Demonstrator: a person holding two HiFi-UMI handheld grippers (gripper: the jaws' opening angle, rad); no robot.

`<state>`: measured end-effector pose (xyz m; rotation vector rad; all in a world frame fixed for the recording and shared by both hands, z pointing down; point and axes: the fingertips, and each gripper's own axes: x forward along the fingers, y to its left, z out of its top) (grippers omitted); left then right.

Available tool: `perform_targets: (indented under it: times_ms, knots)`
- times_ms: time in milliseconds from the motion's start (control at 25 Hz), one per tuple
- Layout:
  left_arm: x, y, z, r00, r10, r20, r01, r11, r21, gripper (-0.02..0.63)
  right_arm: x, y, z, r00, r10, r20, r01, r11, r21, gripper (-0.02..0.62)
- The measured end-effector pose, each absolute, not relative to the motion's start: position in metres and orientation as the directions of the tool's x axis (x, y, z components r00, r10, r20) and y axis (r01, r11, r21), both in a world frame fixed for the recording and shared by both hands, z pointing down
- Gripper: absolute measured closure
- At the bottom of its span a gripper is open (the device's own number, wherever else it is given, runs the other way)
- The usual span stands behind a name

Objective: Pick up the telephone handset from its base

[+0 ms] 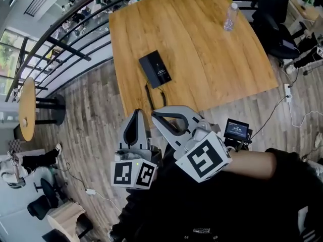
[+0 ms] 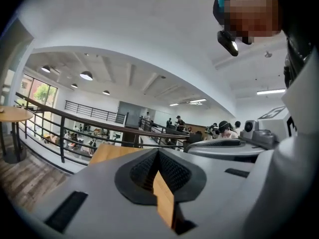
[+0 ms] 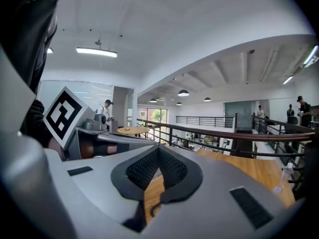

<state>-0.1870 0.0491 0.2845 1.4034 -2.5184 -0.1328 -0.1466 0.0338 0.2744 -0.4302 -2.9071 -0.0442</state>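
The black telephone [image 1: 155, 69] lies flat on the wooden table [image 1: 202, 59], near its front left part, and its dark cord [image 1: 148, 97] runs toward the table's near edge. Both grippers hover short of that edge, over the floor, and point toward the table. My left gripper [image 1: 137, 113] [image 2: 158, 151] has its pads pressed together with nothing between them. Close on its right, my right gripper [image 1: 155, 115] [image 3: 158, 148] also has its pads meeting at the tips and holds nothing. A loop of cord [image 3: 153, 208] shows below the right gripper's pads.
A clear plastic bottle [image 1: 230, 16] [image 3: 285, 176] stands at the table's far right. A small black device with a lit screen [image 1: 236, 129] sits by the table's near edge. A railing [image 1: 65, 44] and a round side table [image 1: 28, 107] are at the left, dark chairs [image 1: 275, 24] at the right.
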Motion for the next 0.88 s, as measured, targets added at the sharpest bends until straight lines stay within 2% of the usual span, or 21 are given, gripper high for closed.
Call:
perform_targets:
  times_ms: [200,440,600,760,880]
  knots:
    - [-0.222,0.014,0.268,-0.404,-0.902,0.149,-0.889,0.426,0.168,0.601,-0.179,0.009,0.260,-0.968,0.162,0.191,0.171,0.985,0.028,0.578]
    - [-0.239,-0.043,0.277,-0.203,-0.967,0.157,-0.957,0.230,0.178,0.601,-0.192,-0.039,0.260,-0.986,-0.008,0.167,0.002,0.998,0.058,0.578]
    - [-0.231,-0.058,0.254,-0.118,-0.990,0.072,-0.992,0.122,0.045,0.601,-0.201,-0.052,0.261,-0.981,-0.122,0.151,-0.127,0.992,-0.023,0.578]
    - [-0.240,-0.053,0.269,-0.041,-0.994,0.100,-0.996,0.049,0.075,0.601,-0.218,-0.044,0.266,-0.974,-0.160,0.161,-0.165,0.986,-0.021,0.578]
    - [-0.263,-0.036,0.279,-0.048,-0.993,0.111,-0.992,0.060,0.112,0.601,-0.235,-0.027,0.274,-0.973,-0.147,0.176,-0.150,0.989,-0.003,0.578]
